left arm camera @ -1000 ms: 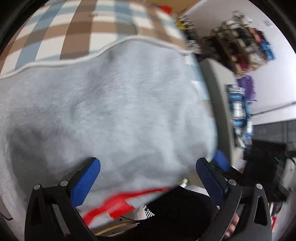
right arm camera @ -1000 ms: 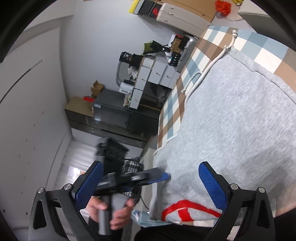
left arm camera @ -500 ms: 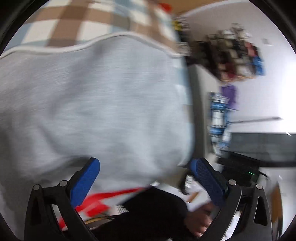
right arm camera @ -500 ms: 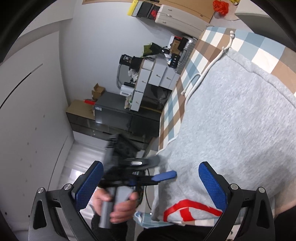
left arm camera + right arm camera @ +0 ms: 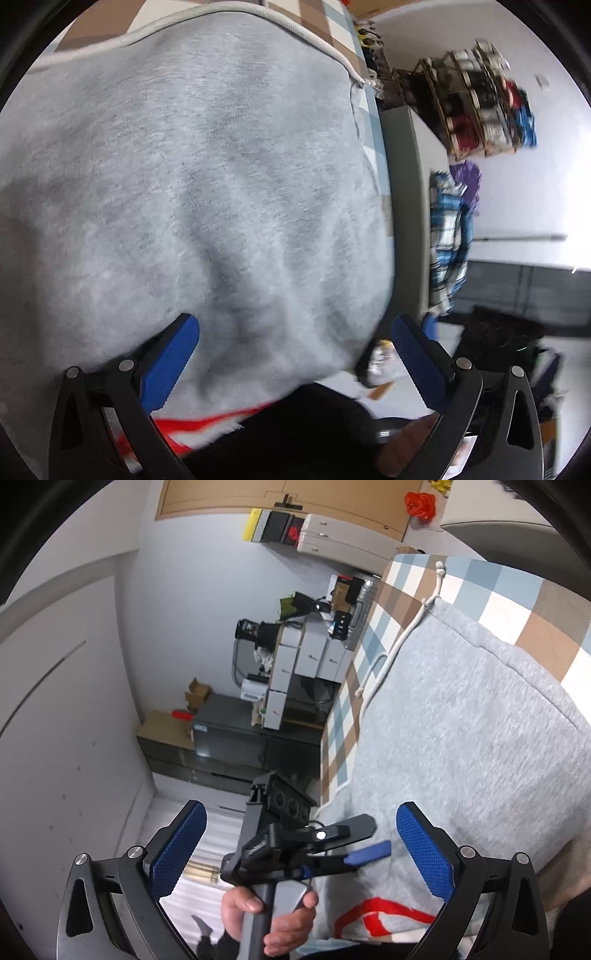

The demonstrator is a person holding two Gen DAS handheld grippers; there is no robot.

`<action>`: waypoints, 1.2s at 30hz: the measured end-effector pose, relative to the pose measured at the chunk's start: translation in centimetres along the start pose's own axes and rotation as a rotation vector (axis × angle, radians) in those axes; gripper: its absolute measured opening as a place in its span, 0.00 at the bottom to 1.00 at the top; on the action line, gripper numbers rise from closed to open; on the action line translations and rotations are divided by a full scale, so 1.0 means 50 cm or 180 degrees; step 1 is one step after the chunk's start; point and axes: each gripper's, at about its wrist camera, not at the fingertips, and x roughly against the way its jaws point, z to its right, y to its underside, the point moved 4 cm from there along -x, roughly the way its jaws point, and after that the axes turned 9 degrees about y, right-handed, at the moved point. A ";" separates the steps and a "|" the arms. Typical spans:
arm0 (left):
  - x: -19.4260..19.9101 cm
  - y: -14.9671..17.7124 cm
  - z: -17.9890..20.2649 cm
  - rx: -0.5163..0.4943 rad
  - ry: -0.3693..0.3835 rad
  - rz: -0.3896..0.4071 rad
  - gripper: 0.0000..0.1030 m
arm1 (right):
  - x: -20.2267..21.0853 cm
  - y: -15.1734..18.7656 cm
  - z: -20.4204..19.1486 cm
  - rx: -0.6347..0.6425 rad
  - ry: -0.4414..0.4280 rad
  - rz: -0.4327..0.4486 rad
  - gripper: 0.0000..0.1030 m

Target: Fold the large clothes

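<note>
We see a large grey sweatshirt (image 5: 192,192) spread flat over a checked cloth (image 5: 517,602) of blue, brown and white squares that covers the surface. The garment fills most of the left wrist view, its white-edged hem (image 5: 236,11) curving along the top, with the checks showing beyond it. A red printed mark (image 5: 380,914) sits on the fabric near the bottom edge in the right wrist view, and a white drawstring (image 5: 391,653) trails from the garment across the checks toward the surface's edge.

Our left hand-held gripper (image 5: 295,354) hovers just above the grey fabric with its blue-padded fingers (image 5: 170,354) spread wide and nothing between them. In the right wrist view the same tool (image 5: 306,842) appears from the side, held by a hand (image 5: 269,919) around its grey handle at the edge of the sweatshirt, one blue finger reaching over the fabric; whether it touches the cloth we cannot tell.

Our right hand-held gripper (image 5: 301,843) is likewise wide open and empty, aimed along the surface's edge, well off the garment.

Beyond the surface we see a blue plaid garment (image 5: 448,243) hanging at the side, a rack of spools (image 5: 487,103) against the wall, stacked white boxes (image 5: 306,661), and a dark cabinet (image 5: 236,738).
</note>
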 end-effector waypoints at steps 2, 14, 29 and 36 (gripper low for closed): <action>0.019 -0.010 0.018 -0.0017 0.0210 0.0011 0.98 | 0.007 -0.006 0.009 -0.0122 -0.0077 0.0055 1.00; -0.046 -0.041 0.008 0.0103 0.0089 -0.0065 0.98 | 0.040 -0.034 0.054 -0.0501 -0.0114 0.0273 1.00; -0.084 -0.226 0.004 0.0369 0.0283 0.0082 0.98 | 0.033 -0.040 0.041 -0.0393 -0.0113 0.0269 1.00; -0.040 -0.261 0.058 0.0327 0.0162 0.0163 0.98 | 0.014 -0.030 0.031 -0.0288 -0.0082 0.0155 1.00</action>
